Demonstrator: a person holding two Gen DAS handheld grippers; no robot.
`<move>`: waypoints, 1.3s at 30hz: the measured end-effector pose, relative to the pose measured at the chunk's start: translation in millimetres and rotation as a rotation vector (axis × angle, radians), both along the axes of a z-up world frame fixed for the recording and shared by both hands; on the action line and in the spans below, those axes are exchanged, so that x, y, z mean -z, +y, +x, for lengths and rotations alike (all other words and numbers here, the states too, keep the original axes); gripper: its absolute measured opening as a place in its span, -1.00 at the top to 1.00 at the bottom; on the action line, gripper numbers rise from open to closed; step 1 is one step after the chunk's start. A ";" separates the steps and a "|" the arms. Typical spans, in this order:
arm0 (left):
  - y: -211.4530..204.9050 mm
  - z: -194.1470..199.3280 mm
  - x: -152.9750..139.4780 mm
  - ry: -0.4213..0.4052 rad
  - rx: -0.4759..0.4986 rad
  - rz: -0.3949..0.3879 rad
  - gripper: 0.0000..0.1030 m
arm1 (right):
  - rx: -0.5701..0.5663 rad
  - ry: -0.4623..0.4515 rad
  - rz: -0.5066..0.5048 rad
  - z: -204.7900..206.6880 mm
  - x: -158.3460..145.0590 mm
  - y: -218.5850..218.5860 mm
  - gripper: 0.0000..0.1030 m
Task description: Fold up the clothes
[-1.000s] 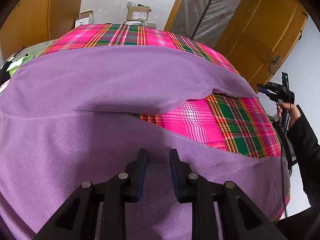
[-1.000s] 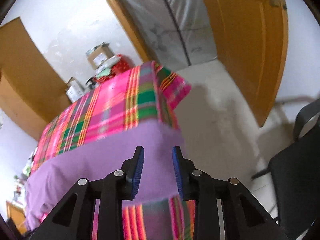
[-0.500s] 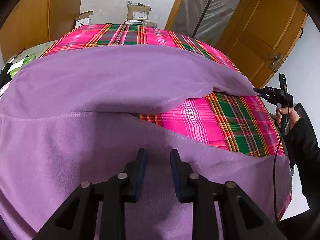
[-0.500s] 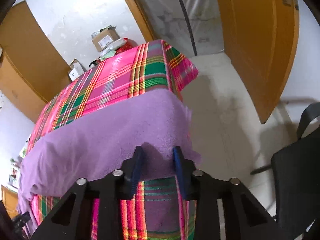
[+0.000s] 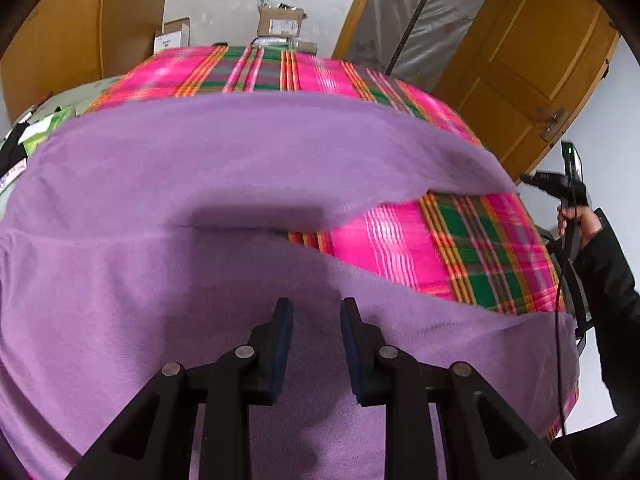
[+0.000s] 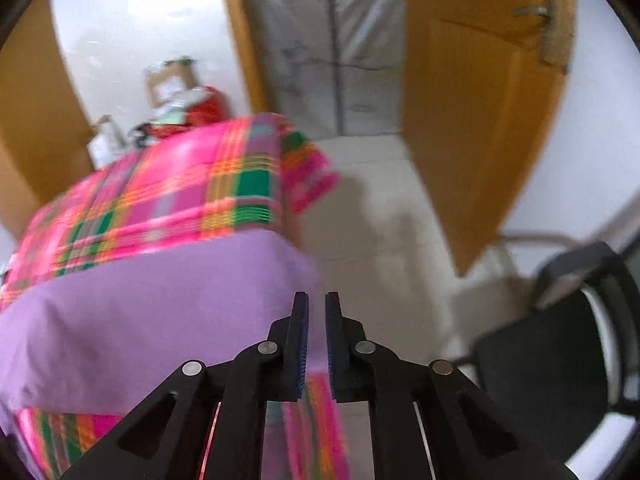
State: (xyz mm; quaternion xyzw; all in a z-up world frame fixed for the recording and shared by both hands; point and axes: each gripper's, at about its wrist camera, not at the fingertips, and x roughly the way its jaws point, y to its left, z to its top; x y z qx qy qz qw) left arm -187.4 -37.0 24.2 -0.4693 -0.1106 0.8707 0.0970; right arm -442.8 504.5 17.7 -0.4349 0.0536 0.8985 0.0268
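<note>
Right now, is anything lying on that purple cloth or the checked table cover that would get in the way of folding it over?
Nothing visible does. The purple cloth lies bare on the checked cover; boxes sit beyond the table's far edge.

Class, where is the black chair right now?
In the right wrist view the black chair stands on the floor at the lower right, beside the table's plaid cloth and below the wooden door.

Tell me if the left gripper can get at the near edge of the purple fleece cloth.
Probably yes: the left gripper hangs just over the purple fleece cloth, with nothing between.
</note>
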 end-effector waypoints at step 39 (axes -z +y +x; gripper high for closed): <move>35.1 -81.4 17.9 0.064 0.079 -0.094 0.51 | -0.655 -0.061 -0.080 -38.4 5.7 -285.8 0.71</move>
